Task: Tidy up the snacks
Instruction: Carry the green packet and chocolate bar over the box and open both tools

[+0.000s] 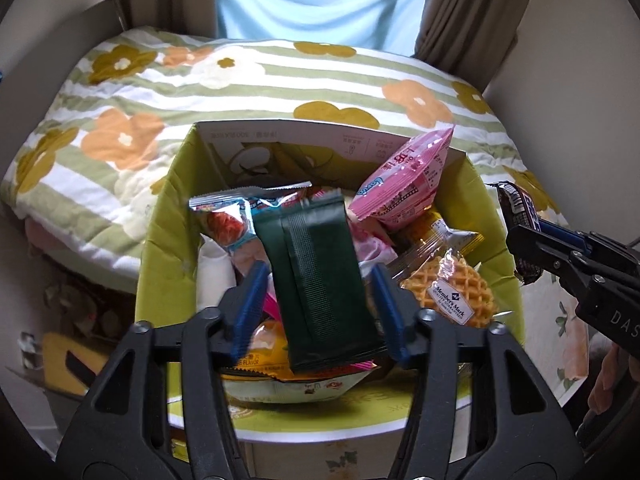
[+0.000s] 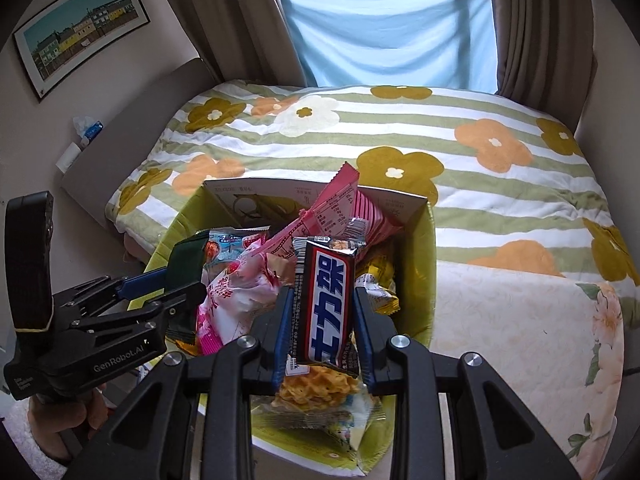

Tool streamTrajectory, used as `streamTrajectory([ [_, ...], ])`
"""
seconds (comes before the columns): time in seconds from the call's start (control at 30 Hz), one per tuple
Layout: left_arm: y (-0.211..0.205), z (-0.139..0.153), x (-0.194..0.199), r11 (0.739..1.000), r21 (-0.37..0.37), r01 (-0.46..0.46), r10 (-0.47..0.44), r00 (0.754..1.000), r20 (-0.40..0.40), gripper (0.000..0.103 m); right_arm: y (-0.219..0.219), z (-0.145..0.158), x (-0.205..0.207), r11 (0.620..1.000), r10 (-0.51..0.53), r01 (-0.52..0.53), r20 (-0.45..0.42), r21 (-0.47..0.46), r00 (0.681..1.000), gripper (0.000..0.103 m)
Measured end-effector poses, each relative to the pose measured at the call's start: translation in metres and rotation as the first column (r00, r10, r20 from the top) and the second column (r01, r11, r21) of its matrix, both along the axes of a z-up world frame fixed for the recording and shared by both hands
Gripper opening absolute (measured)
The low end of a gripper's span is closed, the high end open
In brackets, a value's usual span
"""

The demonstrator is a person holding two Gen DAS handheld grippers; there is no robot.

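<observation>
Left gripper (image 1: 318, 304), at the left of the green box (image 1: 160, 264), has its blue fingers (image 1: 250, 300) standing apart on either side of a dark green packet (image 1: 320, 280), which sits tilted between them over the heap; whether the pads press it or only flank it you cannot tell from either view. Beneath and around it lie the other snacks: a blue-and-white pouch (image 1: 226, 224), a pink packet (image 1: 408, 184) leaning on the far wall, and a waffle biscuit (image 1: 452, 292) in clear wrap. Right gripper (image 2: 320, 320), over the right half of the box, is clamped on a chocolate bar (image 2: 324, 300) held upright, end up, above the biscuit. You appear to be mid-sorting, one item per tool, either lifting out or setting in. Your next move likely calls for keeping both packets clear of the box rim and of each other.
</observation>
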State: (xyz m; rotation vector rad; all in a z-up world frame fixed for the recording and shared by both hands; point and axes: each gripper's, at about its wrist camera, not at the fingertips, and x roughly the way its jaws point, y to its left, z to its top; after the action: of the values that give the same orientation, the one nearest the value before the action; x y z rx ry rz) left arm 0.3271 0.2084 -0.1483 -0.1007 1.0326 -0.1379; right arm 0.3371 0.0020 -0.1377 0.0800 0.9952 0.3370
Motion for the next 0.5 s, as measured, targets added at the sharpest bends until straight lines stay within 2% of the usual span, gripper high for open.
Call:
streamTrajectory([
  [0.03, 0.002, -0.002, 0.001, 1.0, -0.001, -0.005, 0.005, 1.0, -0.005, 0.094, 0.001, -0.001, 0.001, 1.0, 0.0, 0.0, -0.002, -0.003, 1.0, 0.027],
  [0.07, 0.006, -0.002, 0.0, 1.0, -0.005, -0.016, 0.016, 1.0, 0.001, 0.103, 0.001, -0.002, 0.002, 1.0, 0.002, -0.002, -0.004, -0.004, 1.0, 0.027],
  [0.27, 0.019, -0.003, -0.009, 0.998, -0.021, -0.057, 0.057, 0.998, -0.008, 0.103, 0.003, -0.007, 0.005, 1.0, 0.005, -0.005, -0.026, 0.003, 1.0, 0.027],
  [0.5, 0.018, -0.006, -0.011, 0.999, 0.007, -0.053, 0.053, 0.998, -0.021, 0.103, 0.01, -0.019, 0.01, 1.0, 0.018, -0.018, -0.068, -0.002, 0.998, 0.027],
])
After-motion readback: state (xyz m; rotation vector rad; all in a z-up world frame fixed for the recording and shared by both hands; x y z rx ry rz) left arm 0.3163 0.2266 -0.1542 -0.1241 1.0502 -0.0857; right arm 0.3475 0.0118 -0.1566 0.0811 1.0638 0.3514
